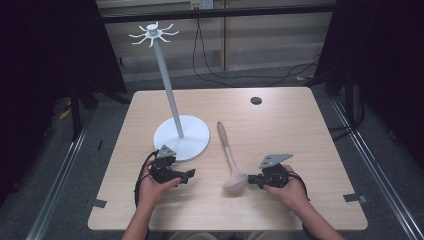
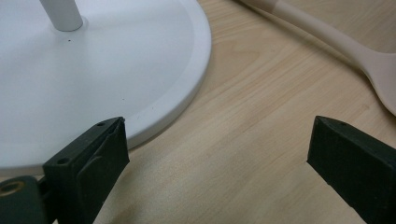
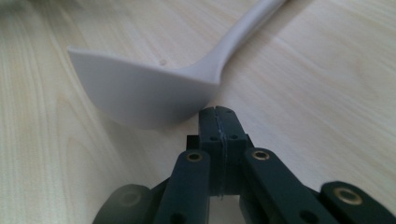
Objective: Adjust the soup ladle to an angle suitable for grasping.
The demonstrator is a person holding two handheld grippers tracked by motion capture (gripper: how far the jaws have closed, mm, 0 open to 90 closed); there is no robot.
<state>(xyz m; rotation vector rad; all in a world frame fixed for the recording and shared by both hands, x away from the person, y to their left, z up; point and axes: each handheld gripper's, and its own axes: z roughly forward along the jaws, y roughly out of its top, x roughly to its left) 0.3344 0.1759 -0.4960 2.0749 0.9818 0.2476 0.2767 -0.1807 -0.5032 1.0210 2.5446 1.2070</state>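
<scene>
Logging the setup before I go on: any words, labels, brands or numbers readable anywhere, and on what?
None can be read. The white stand, the ladle, the table and both tongs, left and right, show no print. The wall plate at the top is too small to tell.

Beige ladle (image 1: 229, 152) flat on table, beside white stand (image 1: 180, 136).
</scene>
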